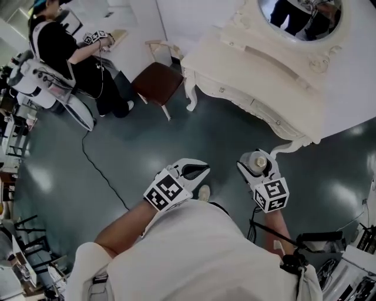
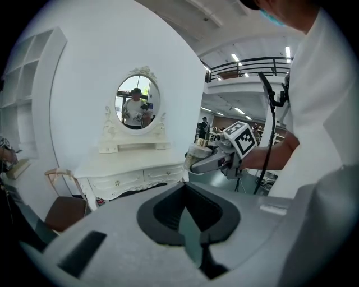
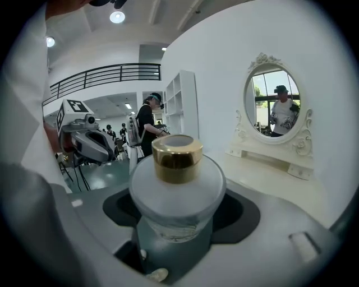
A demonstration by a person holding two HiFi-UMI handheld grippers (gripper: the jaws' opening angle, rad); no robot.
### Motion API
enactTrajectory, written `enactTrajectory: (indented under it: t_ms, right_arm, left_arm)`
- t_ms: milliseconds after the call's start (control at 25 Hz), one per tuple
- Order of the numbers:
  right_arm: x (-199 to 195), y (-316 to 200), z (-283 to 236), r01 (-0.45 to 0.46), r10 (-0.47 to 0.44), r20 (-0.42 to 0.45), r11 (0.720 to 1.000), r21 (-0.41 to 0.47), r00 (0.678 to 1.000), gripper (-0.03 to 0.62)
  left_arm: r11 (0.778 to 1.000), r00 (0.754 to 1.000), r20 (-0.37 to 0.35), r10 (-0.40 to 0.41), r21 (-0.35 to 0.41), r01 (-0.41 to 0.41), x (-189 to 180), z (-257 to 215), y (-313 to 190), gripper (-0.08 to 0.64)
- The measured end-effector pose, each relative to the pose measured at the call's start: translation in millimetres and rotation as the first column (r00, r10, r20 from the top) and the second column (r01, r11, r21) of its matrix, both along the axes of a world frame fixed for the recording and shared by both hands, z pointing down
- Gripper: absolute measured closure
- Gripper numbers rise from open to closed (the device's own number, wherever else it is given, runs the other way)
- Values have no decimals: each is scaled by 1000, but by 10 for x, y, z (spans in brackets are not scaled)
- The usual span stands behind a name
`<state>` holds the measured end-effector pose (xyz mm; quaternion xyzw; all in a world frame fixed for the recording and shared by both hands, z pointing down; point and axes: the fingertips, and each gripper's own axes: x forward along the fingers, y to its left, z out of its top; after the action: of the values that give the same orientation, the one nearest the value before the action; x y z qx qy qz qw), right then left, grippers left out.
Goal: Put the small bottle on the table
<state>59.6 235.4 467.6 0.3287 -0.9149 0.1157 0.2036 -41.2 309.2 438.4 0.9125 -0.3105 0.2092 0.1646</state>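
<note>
Over at about ten o'clock from where the operator stands, another person sits at a white desk, nothing to do with this job. A chair with a brown seat stands at roughly eleven o'clock, just left of the dressing table.

The left gripper is held out low over the dark green floor. Its own view shows the jaws drawn together with nothing between them, so it looks idle.

To its right, the right gripper has the small bottle. It is a squat frosted-glass thing with a gold cap, sitting upright between jaws that stand wide and clamp its lower body from either side. From above, bottle and gripper hang over bare floor, near the table's curled front leg but not over the top.

The white dressing table lies at about one o'clock from that gripper, with its oval mirror at the far edge. The part of the tabletop that shows looks bare, and I see no other bottle on it.

So I'd say the job is around halfway. The bottle is in hand and off the ground, and the operator faces the table, but none of the placing is done. What's left is to carry it up and forward to one o'clock until it is over the tabletop, lower it until the base rests flat, and then let the jaws go. The wide, smooth glass looks likely to slip or tip if the release comes before it has settled.
</note>
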Motion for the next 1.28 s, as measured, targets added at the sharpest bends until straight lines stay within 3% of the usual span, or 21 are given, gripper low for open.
enactTrajectory:
  t_ms: [200,360,520,800,1000,1280]
  right_arm:
    - [114,-601,146,-74,73,-12,996,-42,997,256]
    - [10,-1211,115,-111,110,-22,993,-30,994,256]
    - [-18,-1654,141,-178,175,-44,981,-78,984,256]
    - [-155,-3173,271,-288,285,-55,956,-54,957,256]
    - [-94,-4249,412,-273,270,-69,961,-34,960,256]
    - [-39,-6034,606,-198,198,-66,980,16,978,256]
  left_arm:
    - [998,998,8,66,-23,-66,-14,69,-652,557]
    - [997,997,12,81,2,-81,-246,18,-1369,557]
    - [994,994,-25,107,-19,-108,-473,-32,-1860,557]
    - [986,986,-50,158,-44,-160,-939,81,-2942,557]
    - [995,995,-60,74,-68,-78,-988,160,-3450,557]
    - [988,989,-30,-143,-68,141,-857,121,-4455,557]
